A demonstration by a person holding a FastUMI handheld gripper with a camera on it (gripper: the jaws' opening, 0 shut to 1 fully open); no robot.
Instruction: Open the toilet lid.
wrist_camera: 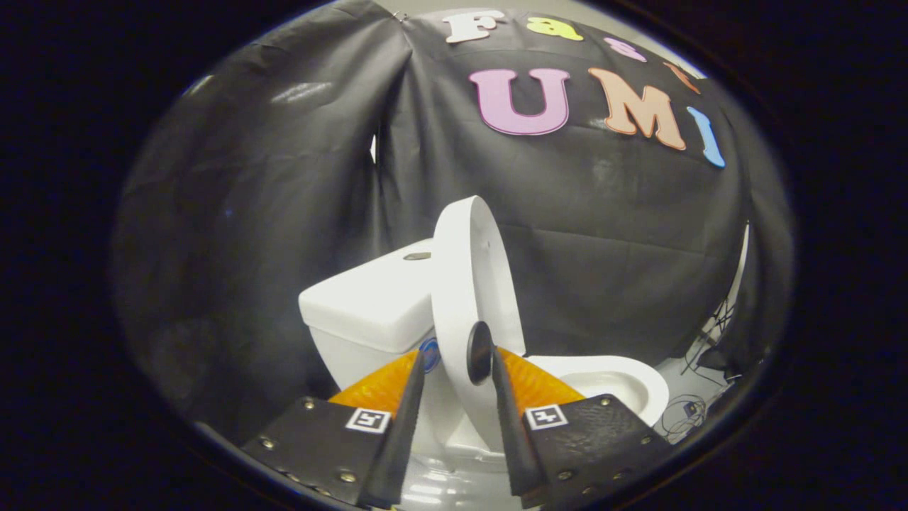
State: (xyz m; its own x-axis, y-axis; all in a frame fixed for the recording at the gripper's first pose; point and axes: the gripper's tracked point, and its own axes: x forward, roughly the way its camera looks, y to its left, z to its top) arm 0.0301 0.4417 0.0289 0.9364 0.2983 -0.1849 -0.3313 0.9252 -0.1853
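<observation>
While my tool (457, 369) points at the toilet, its two fingers stand a little apart with the edge of the round white plastic toilet lid (464, 284) running up between them. I cannot tell whether either finger presses on that edge; a gap shows beside the left finger, and the right finger lies close against a small dark round bumper (479, 353) on the lid's inner face. That lid stands raised, nearly upright and seen almost edge-on, its thin rim curving up well above my fingertips. Behind it and to its left sits the white ceramic tank (369, 301), with a small oval flush button (417, 256) on its flat top; lid and tank look close together, though I cannot tell if they touch. To the right of the lid, the white seat and bowl rim (624, 380) lie open and uncovered. Beyond the bowl, loose dark cables (684, 411) trail on the pale floor. Open room lies above the lid against the booth's black cloth.
</observation>
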